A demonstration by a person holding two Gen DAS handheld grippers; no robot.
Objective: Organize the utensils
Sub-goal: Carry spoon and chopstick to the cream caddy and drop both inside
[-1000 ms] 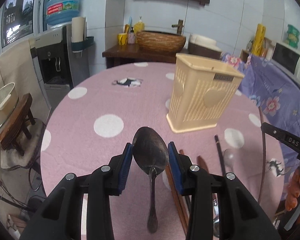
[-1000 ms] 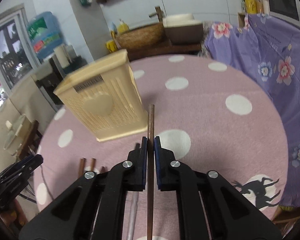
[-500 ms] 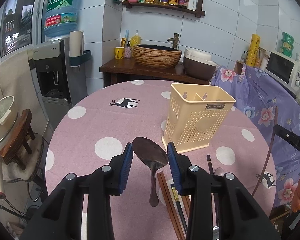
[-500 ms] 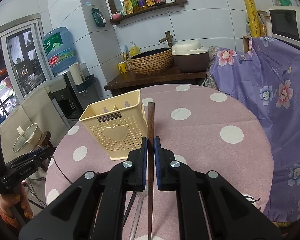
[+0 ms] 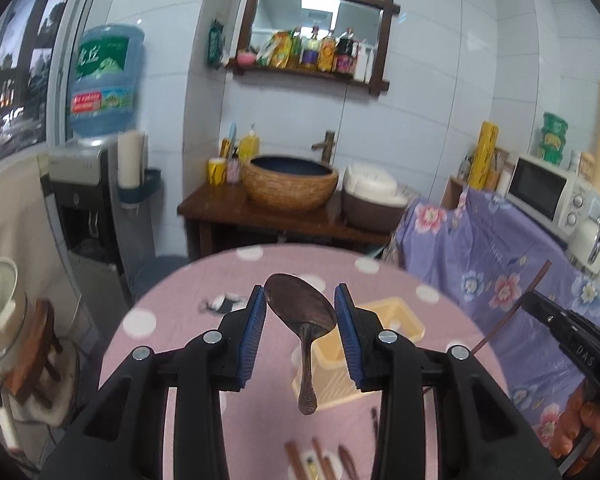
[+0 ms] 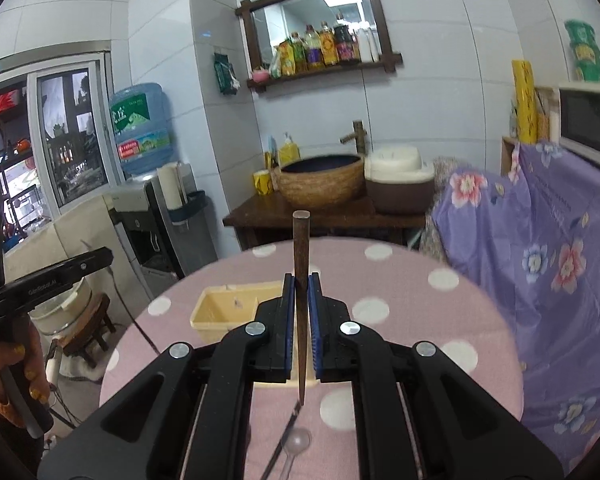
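a: where's the left hand-held gripper (image 5: 300, 316)?
b: clamped on a dark spoon (image 5: 303, 322), above the cream utensil holder (image 5: 400, 318) on the tabletop (image 5: 172, 360).
a: right hand-held gripper (image 6: 300, 312)?
b: pinching a brown chopstick (image 6: 301, 264).

- Yellow utensil holder (image 5: 396, 320): largely hidden behind the left hand-held gripper (image 5: 300, 312) and the spoon (image 5: 302, 316); motion-blurred.
- Same holder, right wrist view (image 6: 224, 312): right part hidden by the right hand-held gripper (image 6: 299, 304).
- Chopsticks on the bench (image 5: 320, 460): cut off by the lower edge, blurred.
- Held chopstick (image 6: 300, 280): lower tip indistinct.
- Shelf bottles (image 5: 320, 54): labels too small to read.
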